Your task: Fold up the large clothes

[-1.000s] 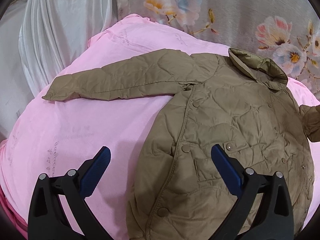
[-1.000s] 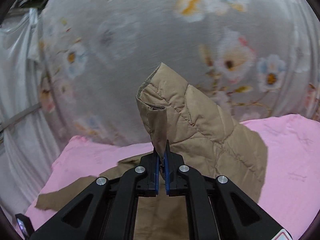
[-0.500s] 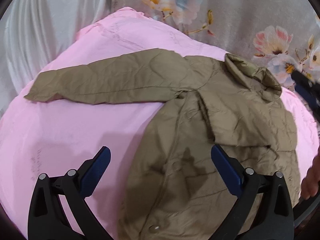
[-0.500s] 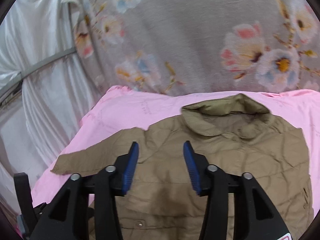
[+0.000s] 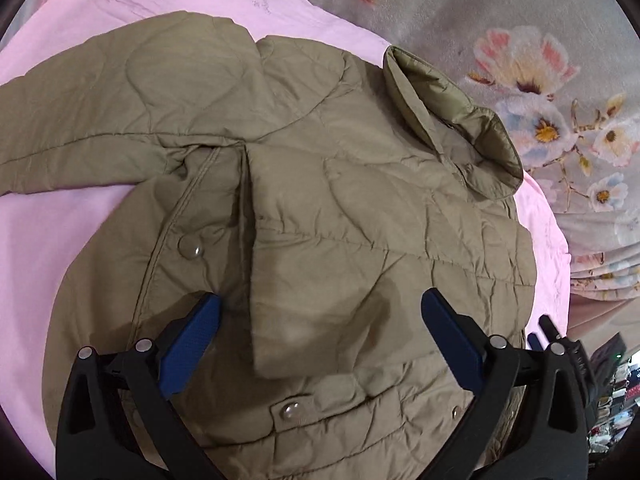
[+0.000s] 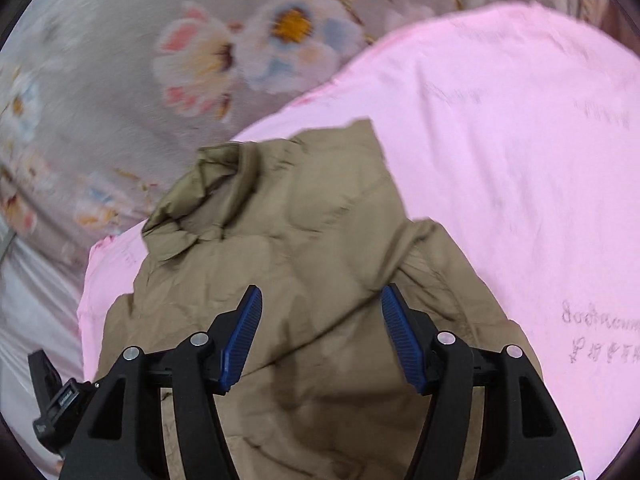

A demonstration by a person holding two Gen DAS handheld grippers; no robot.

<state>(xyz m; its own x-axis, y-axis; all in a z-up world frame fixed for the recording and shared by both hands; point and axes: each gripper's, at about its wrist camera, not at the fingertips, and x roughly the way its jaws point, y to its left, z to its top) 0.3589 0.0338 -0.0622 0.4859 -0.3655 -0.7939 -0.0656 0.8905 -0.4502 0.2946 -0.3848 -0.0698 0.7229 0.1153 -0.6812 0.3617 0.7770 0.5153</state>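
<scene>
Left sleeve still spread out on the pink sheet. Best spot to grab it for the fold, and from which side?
Judging from the left wrist view, grip the outstretched sleeve near its far cuff end, which runs out of frame at left. It lies flat on the pink sheet, so come from above over its lower edge and pinch a ridge. The left claw, jaws closing with nothing pinched, is nearer than the right claw.

The bed is covered by a pink sheet [image 5: 72, 240]. An olive quilted jacket [image 5: 340, 208] is laid flat on it.
</scene>
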